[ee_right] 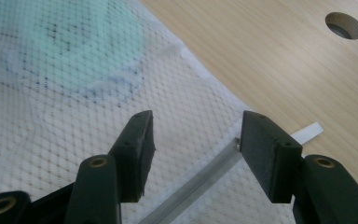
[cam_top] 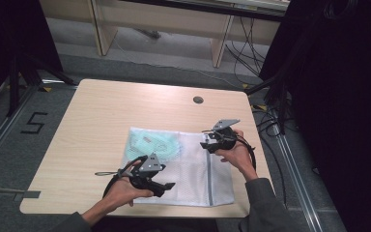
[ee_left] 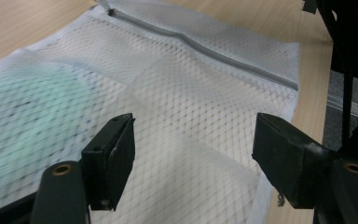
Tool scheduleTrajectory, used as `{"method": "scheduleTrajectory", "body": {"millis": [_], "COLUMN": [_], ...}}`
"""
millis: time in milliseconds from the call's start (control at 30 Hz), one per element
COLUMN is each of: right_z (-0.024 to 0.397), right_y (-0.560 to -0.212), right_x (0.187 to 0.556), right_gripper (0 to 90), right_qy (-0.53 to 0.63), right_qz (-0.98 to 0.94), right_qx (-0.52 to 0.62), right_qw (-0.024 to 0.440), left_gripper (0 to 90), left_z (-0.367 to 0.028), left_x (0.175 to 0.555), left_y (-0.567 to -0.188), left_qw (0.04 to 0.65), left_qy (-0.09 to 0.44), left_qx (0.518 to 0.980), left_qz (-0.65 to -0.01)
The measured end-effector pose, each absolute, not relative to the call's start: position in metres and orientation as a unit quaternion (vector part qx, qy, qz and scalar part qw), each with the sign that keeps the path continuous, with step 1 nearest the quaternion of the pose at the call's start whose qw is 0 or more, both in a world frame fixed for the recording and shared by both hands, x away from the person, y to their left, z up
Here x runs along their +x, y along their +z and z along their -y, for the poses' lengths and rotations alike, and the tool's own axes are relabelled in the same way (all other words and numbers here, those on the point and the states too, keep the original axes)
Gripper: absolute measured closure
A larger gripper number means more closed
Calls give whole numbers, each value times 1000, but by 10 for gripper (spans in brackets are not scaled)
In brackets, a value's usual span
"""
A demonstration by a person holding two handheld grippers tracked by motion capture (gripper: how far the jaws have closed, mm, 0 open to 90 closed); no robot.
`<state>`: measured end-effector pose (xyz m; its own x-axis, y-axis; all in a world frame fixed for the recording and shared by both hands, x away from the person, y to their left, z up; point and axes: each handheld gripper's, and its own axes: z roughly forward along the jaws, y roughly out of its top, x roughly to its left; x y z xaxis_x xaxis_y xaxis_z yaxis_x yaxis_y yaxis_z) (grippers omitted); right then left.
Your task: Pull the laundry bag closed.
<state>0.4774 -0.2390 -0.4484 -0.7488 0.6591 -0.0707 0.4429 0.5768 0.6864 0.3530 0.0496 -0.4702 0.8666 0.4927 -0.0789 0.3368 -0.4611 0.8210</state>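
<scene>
A white mesh laundry bag lies flat on the wooden table, with a pale green item inside its far left part. My left gripper hovers over the bag's near left corner, jaws open and nothing between them; in the left gripper view the mesh and the grey zipper lie beyond its pads. My right gripper is open above the bag's far right edge. In the right gripper view the zipper runs under the open jaws and the green item shows through the mesh.
A round cable hole sits in the table near the far edge. Black stands and cables crowd the floor to the right of the table, and a dark stand is at the far left.
</scene>
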Motion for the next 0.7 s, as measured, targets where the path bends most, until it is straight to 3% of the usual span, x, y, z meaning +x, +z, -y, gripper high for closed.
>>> {"method": "scheduleTrajectory", "body": {"millis": [700], "right_z": [240], "right_y": [-450], "right_x": [435], "right_gripper": [400], "right_qy": [364], "right_qz": [-867], "right_qx": [307], "right_qw": [147], "left_gripper": [251], "left_z": [-120], "left_x": [335], "left_y": [-462], "left_qw": [457], "left_qy": [126], "left_qx": [834], "left_qz": [-282]}}
